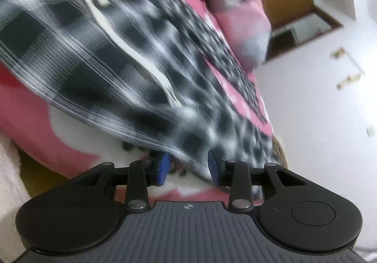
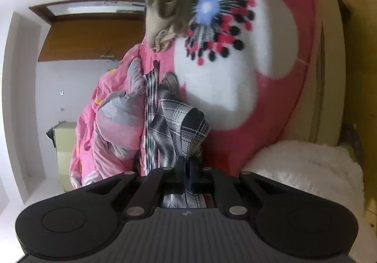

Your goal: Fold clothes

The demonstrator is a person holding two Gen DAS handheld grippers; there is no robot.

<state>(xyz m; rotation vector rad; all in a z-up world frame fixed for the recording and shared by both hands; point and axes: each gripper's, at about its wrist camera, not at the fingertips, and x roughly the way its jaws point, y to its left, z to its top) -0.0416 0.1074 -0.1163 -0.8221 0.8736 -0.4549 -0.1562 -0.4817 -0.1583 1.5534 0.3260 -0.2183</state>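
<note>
Now right hand-held gripper (image 2: 187, 172) pinches the plaid garment (image 2: 181, 121), which trails far-left over the bed (image 2: 235, 88); left hand-held gripper (image 1: 188, 168) spread, cloth between unpressed.

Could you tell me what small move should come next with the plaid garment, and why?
Probably close the left gripper on the plaid garment: its blue pads stand apart with the cloth's edge between them, while the right gripper is already shut on the fabric.

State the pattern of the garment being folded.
Black, grey and white plaid garment, sharpest in the right wrist view.
</note>
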